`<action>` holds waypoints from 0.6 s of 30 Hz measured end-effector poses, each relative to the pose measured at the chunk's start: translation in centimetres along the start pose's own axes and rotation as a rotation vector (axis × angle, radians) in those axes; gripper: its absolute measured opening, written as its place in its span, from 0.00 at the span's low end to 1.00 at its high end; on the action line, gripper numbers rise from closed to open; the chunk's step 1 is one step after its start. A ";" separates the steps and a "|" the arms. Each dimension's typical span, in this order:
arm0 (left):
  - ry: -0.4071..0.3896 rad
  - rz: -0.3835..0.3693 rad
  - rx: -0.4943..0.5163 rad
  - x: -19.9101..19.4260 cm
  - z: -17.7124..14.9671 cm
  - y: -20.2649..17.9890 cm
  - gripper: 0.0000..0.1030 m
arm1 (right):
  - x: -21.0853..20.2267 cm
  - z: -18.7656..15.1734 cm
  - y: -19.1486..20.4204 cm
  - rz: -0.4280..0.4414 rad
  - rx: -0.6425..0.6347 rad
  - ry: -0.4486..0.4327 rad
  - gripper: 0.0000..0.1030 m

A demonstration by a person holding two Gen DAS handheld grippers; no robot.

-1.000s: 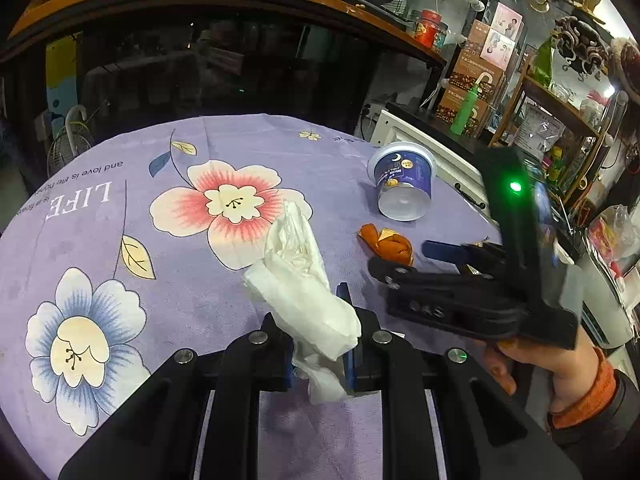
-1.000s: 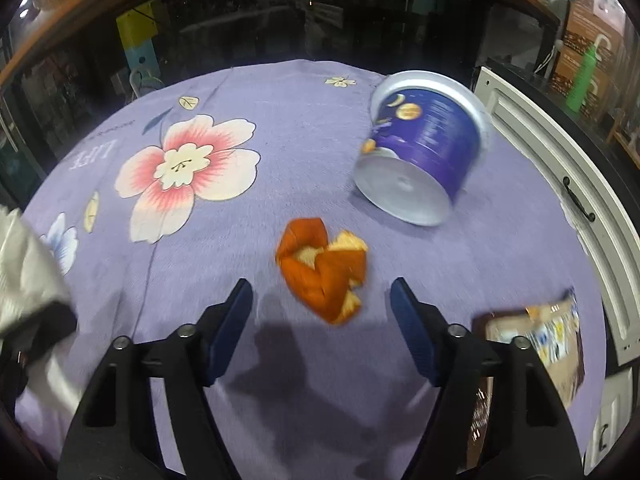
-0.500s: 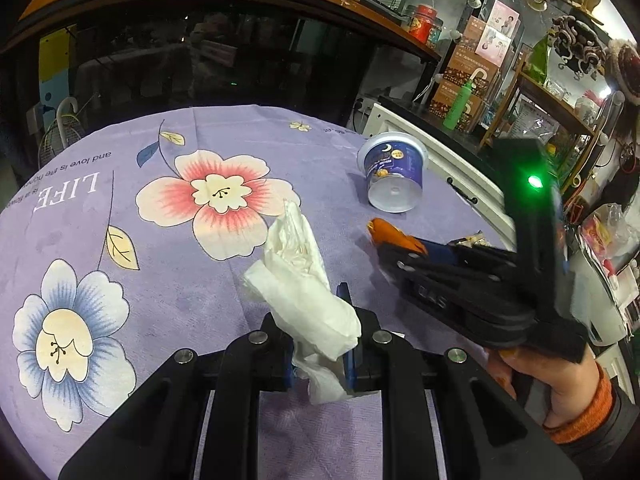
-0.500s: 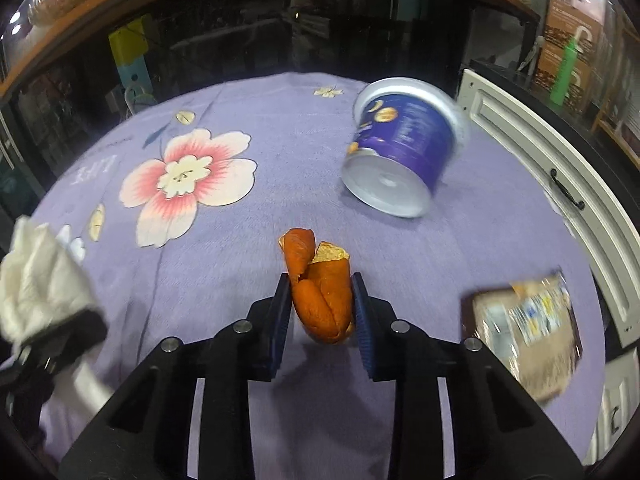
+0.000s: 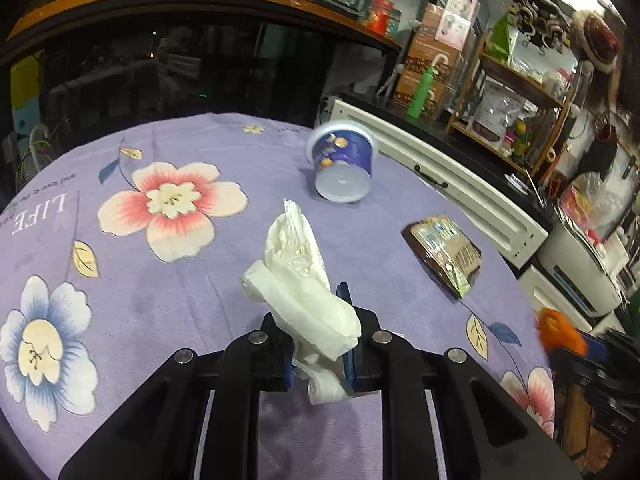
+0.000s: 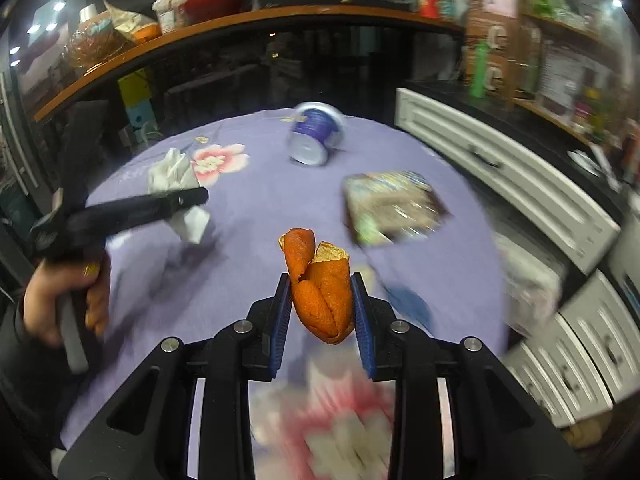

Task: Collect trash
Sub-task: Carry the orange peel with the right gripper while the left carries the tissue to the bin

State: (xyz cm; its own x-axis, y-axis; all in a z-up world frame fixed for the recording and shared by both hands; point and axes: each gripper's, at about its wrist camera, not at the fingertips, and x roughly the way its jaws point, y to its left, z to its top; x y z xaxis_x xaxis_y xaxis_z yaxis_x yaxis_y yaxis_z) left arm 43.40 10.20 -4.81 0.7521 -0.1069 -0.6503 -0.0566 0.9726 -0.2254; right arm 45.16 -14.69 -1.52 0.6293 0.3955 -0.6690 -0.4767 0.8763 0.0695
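Note:
My left gripper [image 5: 316, 320] is shut on a crumpled white tissue [image 5: 296, 272], held just above the purple flowered tablecloth [image 5: 192, 280]. In the right wrist view, my right gripper [image 6: 322, 300] is shut on a curled orange peel [image 6: 320, 292], lifted clear of the table. That peel [image 5: 560, 332] also shows at the far right edge of the left wrist view. The left gripper [image 6: 192, 200] with its tissue [image 6: 170, 170] appears on the left of the right wrist view, held by a hand [image 6: 60, 300].
A blue and white tub [image 5: 343, 164] lies on its side at the far part of the table. A brown snack wrapper [image 5: 444, 252] lies flat to its right. White drawers [image 6: 520, 184] and cluttered shelves [image 5: 520, 80] stand beyond the table's right edge.
The right gripper closed on the orange peel, lifted it off the cloth and drew back to the right. The left gripper, still gripping the tissue, shifted slightly.

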 end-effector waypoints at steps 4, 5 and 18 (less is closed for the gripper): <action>0.017 -0.043 0.059 -0.9 -1.2 -3.3 0.17 | -4.1 -4.3 -2.8 -0.079 0.029 -0.005 0.29; 0.014 -0.055 0.068 -1.3 -1.4 -4.0 0.17 | -5.2 -5.7 -3.7 -0.102 0.045 -0.003 0.29; 0.012 -0.285 0.213 -8.1 -8.5 -16.4 0.17 | -10.9 -18.3 -11.4 -0.237 0.303 0.012 0.29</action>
State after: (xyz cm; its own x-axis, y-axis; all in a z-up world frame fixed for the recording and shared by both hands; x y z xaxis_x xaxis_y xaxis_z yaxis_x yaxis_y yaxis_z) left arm 32.69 -6.69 -2.04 0.7102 -0.3811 -0.5920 0.2933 0.9246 -0.2433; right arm 32.53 -34.02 -8.51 0.6921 0.1708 -0.7013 -0.1151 0.9853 0.1263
